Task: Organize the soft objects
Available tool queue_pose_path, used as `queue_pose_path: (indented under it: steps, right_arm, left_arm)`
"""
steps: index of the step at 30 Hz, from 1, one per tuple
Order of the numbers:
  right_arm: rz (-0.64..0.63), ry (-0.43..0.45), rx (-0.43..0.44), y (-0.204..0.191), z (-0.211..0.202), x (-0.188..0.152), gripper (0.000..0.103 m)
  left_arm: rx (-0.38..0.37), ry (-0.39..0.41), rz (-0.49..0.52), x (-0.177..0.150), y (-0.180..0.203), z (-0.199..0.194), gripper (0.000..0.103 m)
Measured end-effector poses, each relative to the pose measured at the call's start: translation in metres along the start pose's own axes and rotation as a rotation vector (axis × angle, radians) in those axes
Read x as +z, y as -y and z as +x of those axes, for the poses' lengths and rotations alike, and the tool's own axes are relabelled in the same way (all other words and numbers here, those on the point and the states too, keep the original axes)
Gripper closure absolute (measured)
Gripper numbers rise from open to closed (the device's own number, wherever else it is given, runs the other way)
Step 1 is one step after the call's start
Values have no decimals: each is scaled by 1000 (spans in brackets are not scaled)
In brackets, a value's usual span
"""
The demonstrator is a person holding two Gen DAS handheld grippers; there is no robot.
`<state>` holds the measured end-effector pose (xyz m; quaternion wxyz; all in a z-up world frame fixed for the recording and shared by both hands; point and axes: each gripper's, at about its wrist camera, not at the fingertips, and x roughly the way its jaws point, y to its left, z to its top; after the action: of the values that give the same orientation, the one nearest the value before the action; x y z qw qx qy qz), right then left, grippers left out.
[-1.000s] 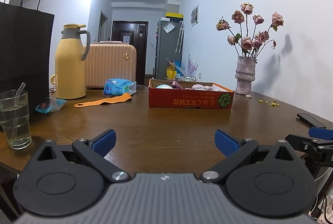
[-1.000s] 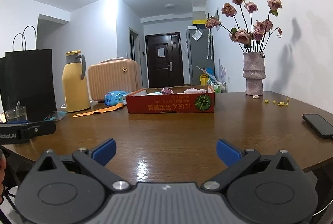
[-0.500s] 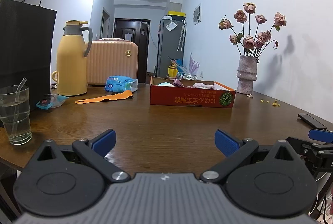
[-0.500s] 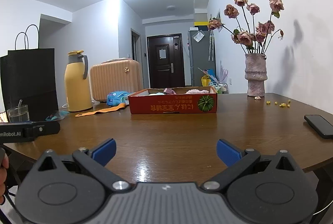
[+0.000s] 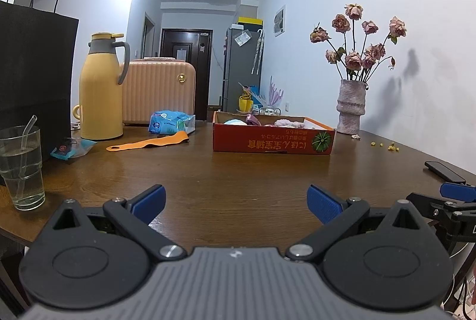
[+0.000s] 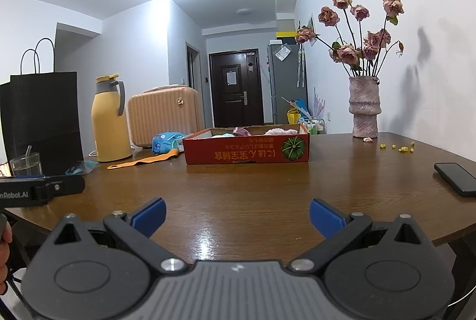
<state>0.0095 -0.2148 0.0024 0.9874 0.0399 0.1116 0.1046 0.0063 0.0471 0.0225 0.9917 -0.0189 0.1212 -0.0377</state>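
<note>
A shallow red cardboard box [image 5: 273, 141] [image 6: 247, 150] sits toward the far side of the brown table and holds soft pieces: pale blue, purple and pink cloth [image 5: 287, 122] [image 6: 278, 131]. An orange strap [image 5: 148, 142] [image 6: 145, 160] and a blue soft packet [image 5: 171, 123] [image 6: 163, 141] lie left of the box. My left gripper [image 5: 235, 202] hovers open over the near table edge, well short of the box, with nothing between its blue pads. My right gripper [image 6: 236, 214] is likewise open and empty, level with the left one.
A yellow thermos [image 5: 99, 87], a peach suitcase [image 5: 159, 90], a black paper bag [image 5: 32, 76] and a glass of water with a straw [image 5: 20, 165] stand at the left. A vase of dried roses [image 5: 351, 108] is at the back right, a phone [image 6: 455, 178] near the right edge.
Both wrist views have tilted slightly upward and steadied; the box sits a bit lower in frame. Both grippers stay open and empty.
</note>
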Motion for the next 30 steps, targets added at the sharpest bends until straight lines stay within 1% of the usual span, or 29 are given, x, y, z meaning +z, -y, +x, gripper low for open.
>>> queue_pose_path:
  steps: [22, 30]
  right_arm:
    - [10, 6, -19, -1, -1, -2, 0]
    - [-25, 36, -37, -4, -7, 1, 0]
  left_arm:
    - [-5, 4, 10, 0, 0, -1, 0]
    - [0, 13, 17, 0, -1, -4, 0]
